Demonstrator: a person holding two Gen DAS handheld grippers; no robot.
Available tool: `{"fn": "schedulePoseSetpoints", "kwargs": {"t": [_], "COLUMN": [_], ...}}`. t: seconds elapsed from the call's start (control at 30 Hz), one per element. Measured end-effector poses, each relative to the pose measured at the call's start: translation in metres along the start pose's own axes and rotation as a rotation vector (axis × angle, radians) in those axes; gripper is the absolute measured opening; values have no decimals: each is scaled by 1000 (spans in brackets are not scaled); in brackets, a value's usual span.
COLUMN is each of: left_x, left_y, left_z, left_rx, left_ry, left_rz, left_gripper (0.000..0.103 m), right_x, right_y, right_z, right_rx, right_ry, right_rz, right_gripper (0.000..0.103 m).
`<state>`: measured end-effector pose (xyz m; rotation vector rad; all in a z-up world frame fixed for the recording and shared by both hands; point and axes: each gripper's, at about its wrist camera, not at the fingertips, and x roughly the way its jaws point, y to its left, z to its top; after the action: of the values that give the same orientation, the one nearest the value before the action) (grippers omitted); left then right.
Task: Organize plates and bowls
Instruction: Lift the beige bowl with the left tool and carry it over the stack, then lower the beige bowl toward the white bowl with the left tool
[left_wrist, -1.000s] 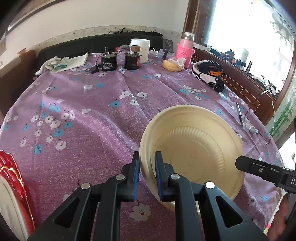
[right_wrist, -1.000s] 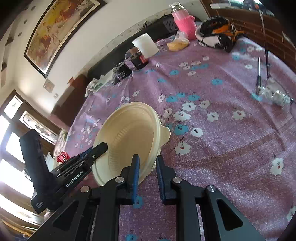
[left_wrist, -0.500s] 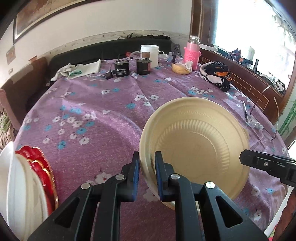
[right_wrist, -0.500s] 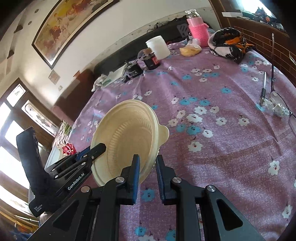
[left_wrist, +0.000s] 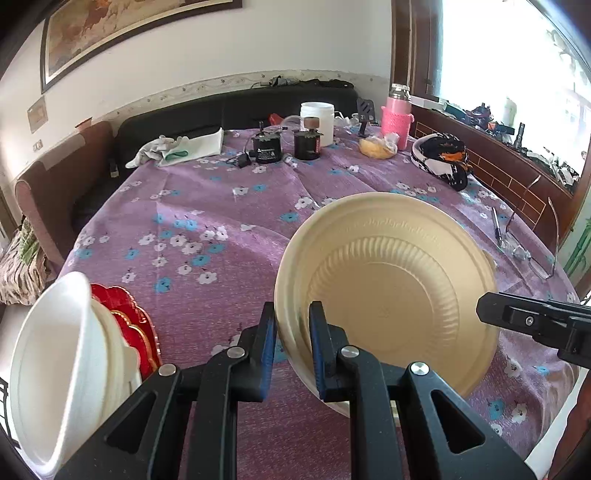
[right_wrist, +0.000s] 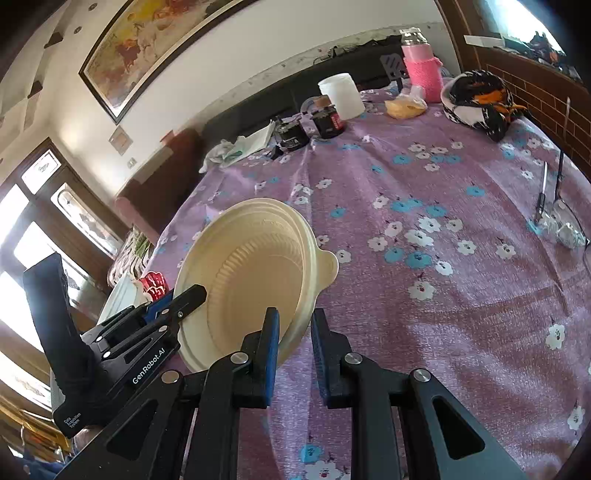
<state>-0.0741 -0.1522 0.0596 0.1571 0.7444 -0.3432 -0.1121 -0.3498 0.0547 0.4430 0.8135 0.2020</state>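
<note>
We have the cream bowl (left_wrist: 388, 284) lifted clear of the counter (left_wrist: 221, 221), tilted on edge and carried between both tools. Our left gripper (left_wrist: 291, 347) has its fingers narrowed onto the bowl's near-left rim, and our right gripper (right_wrist: 293, 354) pinches the rim on the opposite side — in its own view the rim sits between the blue pads. At the near left of the left view stands a stack: white bowls (left_wrist: 55, 369) nested together, with red plates (left_wrist: 136, 332) just behind them. So part of the sorting looks done; we judge this bowl is bound for that stack and has yet to be set down.
</note>
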Motion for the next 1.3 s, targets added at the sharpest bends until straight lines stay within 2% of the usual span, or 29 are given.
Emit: {"fn": "schedulePoseSetpoints", "kwargs": {"t": [0.3,0.4,0.47,0.7,0.97,1.17,1.3], "left_x": [-23,-38,-51,-92,-126,-134,-129], "left_y": [16,27,37,74,143,171,177], "left_z": [11,17,21,26,10,-7,-17], "left_rx": [-35,-57,-77,-144,-263,-314,-322], "left_ry": [-28,-49,-69,-139,-157,-152,-131], "left_rz": [4,6,12,69,147,188,196], "left_gripper": [17,20,24,29,29,29,29], "right_x": [-11,-15,-18,-24,4,28,39], "right_y": [21,33,46,98,164,196,204], "right_z": [12,20,25,39,39,28,24], "right_rx": [-36,-48,-63,-136,-213,-249,-256], "right_ry": [-9,-10,-11,-12,76,133,158], "right_rz": [24,51,75,145,256,298,302], "right_gripper": [19,19,19,20,20,20,20]}}
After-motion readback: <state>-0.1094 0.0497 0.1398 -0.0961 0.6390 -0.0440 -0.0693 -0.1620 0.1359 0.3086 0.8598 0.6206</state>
